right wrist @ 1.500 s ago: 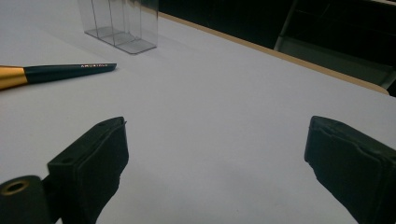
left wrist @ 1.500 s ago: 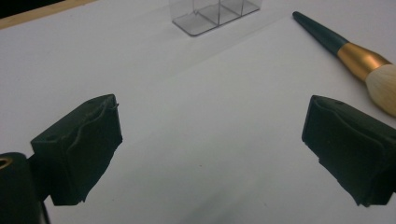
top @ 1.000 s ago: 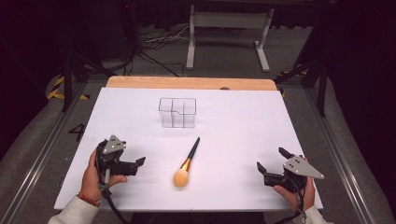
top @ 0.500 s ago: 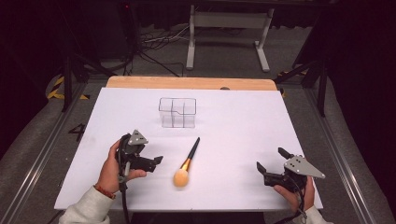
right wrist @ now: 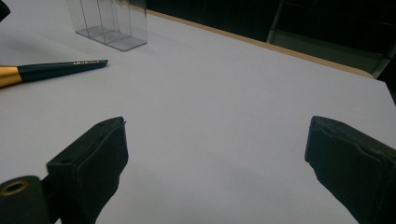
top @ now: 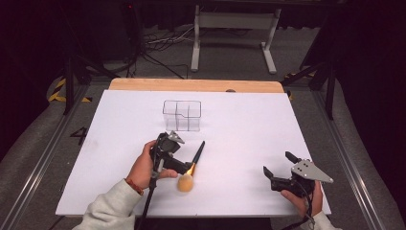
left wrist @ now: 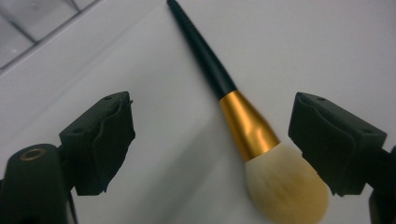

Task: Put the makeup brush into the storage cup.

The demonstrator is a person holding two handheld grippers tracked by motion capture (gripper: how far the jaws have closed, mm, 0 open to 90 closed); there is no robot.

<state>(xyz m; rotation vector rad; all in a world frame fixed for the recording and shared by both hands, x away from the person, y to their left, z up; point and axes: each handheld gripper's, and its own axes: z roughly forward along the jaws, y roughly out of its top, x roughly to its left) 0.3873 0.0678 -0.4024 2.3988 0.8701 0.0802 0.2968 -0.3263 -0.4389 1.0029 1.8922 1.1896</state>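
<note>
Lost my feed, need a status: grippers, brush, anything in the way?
Left gripper open, jaws just been closing, straddling the brush, pads not touching. Right gripper open, idle on the table. Brush lies flat; nothing in the way.

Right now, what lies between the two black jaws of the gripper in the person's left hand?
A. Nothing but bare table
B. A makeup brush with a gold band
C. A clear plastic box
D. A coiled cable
B. In the left gripper view the makeup brush lies on the white table between the jaws of the left gripper, whose pads stand apart from it; those jaws have just been closing.
</note>
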